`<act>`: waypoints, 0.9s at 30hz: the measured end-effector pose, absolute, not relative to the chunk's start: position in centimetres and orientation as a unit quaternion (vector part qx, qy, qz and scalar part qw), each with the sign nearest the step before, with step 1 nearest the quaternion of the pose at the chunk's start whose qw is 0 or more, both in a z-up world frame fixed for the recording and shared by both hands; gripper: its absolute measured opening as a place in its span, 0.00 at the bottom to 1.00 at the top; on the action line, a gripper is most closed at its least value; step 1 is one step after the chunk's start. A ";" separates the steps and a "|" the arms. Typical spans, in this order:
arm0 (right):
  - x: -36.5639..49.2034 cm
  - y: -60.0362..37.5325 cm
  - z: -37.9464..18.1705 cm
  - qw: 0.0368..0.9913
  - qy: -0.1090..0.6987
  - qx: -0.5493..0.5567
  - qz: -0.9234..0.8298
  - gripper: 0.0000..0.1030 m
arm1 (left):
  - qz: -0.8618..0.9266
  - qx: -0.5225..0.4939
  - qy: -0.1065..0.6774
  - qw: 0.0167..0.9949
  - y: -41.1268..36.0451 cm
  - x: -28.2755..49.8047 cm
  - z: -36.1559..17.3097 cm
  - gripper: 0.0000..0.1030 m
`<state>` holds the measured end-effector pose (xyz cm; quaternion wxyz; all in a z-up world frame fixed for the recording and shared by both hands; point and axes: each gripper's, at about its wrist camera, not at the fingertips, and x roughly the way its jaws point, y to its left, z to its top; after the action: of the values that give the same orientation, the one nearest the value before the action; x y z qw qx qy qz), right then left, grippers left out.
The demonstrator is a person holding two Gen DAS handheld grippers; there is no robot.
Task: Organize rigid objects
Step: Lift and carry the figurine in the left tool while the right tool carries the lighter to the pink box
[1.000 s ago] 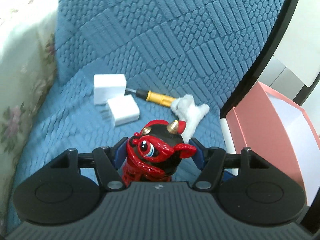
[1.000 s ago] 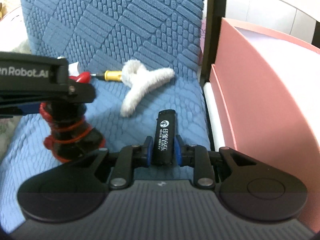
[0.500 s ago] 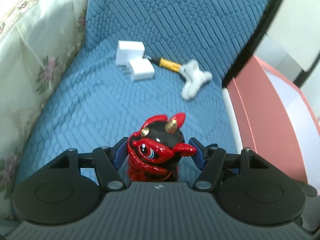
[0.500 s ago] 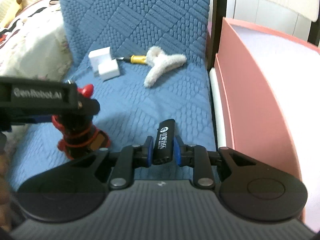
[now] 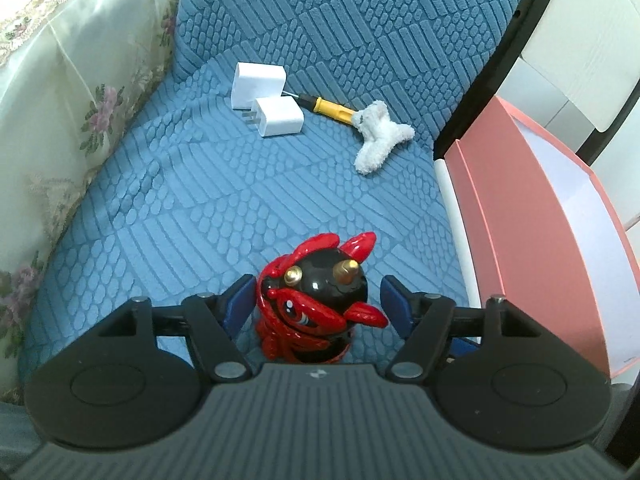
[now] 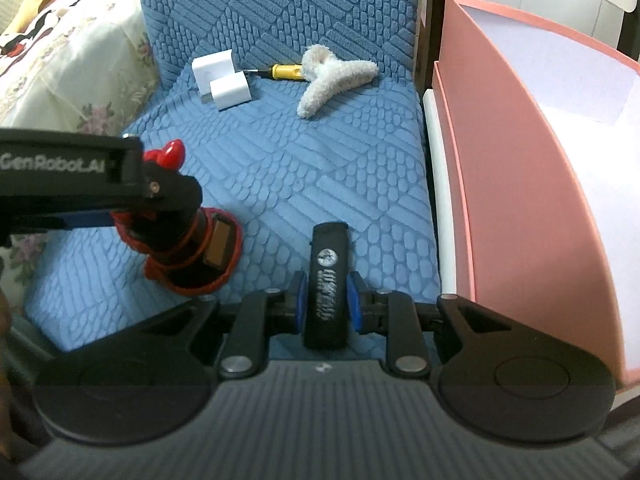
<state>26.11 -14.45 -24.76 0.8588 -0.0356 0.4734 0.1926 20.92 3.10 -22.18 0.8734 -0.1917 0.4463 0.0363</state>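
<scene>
The left tongs (image 5: 316, 300) are gripping a red and black horned figurine (image 5: 320, 308) low in the centre of the left wrist view, with a blue pad sitting at each side of its body. In the right wrist view the same figurine (image 6: 192, 256) is showing at the left middle, tilting so that its underside with a brown patch is facing the camera, clear of the blue textured seat cushion (image 6: 320, 160).

The right tongs (image 6: 326, 304) are pinching a black lighter (image 6: 329, 256) near the lower centre of that view, narrowly opened to its width, both blue pads pressing on its sides. The lighter is pointing away from the camera, its far end reaching out over the cushion.

Toward the upper middle of the left wrist view, two white plug adapters (image 5: 276, 116) are lying touching one another at the back of the seat. Just to their right a yellow-handled screwdriver (image 5: 334, 105) is lying with its handle end meeting a white fluffy hair claw (image 5: 378, 136). A pink box (image 5: 540, 240) is standing along the right edge of the frame, beside the seat, and a floral cloth (image 5: 80, 100) is covering the left side.
</scene>
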 end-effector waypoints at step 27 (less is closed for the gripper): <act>25.7 -14.6 -22.9 0.873 0.445 -0.034 0.197 0.26 | 0.034 -0.188 0.442 0.876 3.0 21.1 -22.4 0.63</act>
<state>25.67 -14.59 -22.91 0.8731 -0.0342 0.4447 0.1971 21.15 3.01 -22.41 0.8763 -0.1876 0.4423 0.0344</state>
